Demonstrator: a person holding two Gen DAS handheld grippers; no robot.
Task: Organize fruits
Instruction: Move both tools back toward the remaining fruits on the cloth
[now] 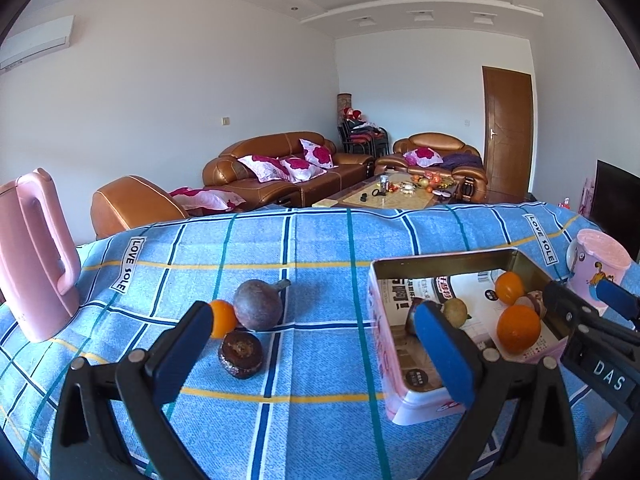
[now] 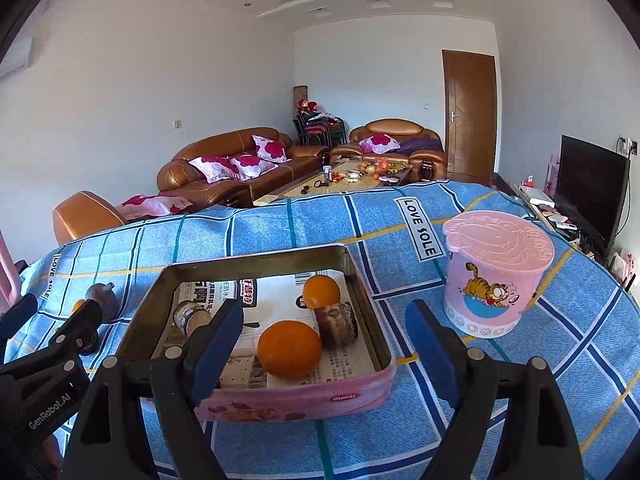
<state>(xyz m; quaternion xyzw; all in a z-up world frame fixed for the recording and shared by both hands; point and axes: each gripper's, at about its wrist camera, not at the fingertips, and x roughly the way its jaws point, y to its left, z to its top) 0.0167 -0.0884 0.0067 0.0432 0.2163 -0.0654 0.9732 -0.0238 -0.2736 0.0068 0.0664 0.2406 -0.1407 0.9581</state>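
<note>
A pink tin tray (image 1: 378, 320) (image 2: 372, 296) lined with printed paper stands on the blue checked tablecloth. It holds a large orange (image 2: 289, 349) (image 1: 518, 329), a small orange (image 2: 321, 291) (image 1: 509, 287), a cut dark fruit (image 2: 336, 323), another dark fruit (image 2: 191, 316) and a greenish fruit (image 1: 455, 311). Left of the tray lie a purple fruit (image 1: 258, 304), a small orange fruit (image 1: 223, 318) and a dark brown fruit half (image 1: 240, 354). My left gripper (image 1: 316, 344) is open and empty above them. My right gripper (image 2: 324, 340) is open and empty over the tray's near edge.
A pink kettle (image 1: 38, 256) stands at the table's left. A pink lidded cup with a cartoon cat (image 2: 494, 272) (image 1: 596, 264) stands right of the tray. Beyond the table are brown sofas (image 1: 280, 168) and a coffee table (image 1: 384, 194).
</note>
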